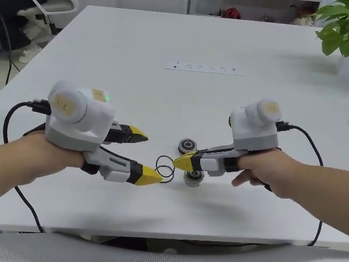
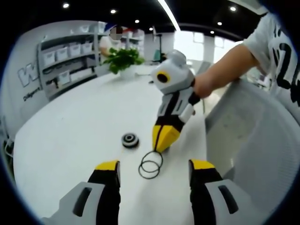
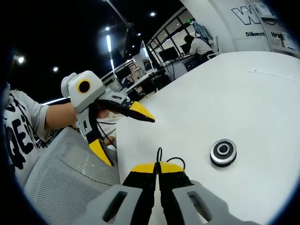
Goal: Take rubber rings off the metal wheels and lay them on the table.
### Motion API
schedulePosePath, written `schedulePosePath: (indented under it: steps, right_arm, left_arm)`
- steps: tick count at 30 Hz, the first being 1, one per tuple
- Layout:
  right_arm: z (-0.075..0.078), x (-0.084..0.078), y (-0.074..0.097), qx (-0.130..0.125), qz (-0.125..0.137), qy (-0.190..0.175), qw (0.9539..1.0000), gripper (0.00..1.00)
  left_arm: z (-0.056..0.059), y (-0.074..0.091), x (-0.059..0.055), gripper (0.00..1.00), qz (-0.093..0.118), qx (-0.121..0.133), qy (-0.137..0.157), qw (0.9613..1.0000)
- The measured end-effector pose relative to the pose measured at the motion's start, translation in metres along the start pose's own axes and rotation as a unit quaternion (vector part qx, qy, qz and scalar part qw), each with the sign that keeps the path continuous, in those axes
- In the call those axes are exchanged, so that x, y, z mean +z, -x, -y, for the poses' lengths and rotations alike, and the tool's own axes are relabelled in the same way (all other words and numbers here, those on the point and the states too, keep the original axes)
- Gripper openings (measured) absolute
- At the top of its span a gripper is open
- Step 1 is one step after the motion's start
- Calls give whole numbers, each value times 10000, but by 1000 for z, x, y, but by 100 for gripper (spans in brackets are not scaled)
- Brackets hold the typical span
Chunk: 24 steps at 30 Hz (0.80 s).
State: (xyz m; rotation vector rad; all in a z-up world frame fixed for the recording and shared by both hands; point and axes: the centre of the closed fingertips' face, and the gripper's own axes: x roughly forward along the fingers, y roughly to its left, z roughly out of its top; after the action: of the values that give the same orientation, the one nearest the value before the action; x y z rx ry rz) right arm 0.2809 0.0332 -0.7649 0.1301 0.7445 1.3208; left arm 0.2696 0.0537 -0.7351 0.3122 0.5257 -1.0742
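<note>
Your left gripper (image 2: 155,165) has its jaws spread wide, one on either side of the rubber rings (image 2: 151,165), touching neither; the rings lie flat on the white table (image 2: 70,122) as two overlapping black loops; just beyond the rings, your right gripper (image 2: 164,139) points down with its yellow tips pressed together, meeting the rings' far edge; left of the rings and a little farther off sits a metal wheel (image 2: 130,139), apart from them; well beyond the rings a potted plant (image 2: 123,58) stands at the table's far end; right of the rings rises a grey mesh chair back (image 2: 253,140).
</note>
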Motion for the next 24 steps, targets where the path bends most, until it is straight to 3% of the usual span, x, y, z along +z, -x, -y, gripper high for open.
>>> schedulePosePath:
  steps: [24]
  right_arm:
    - [4,-10,-11,16,-162,-127,9998,0]
  left_arm:
    - [0,5,-11,60,-124,26,70,9999]
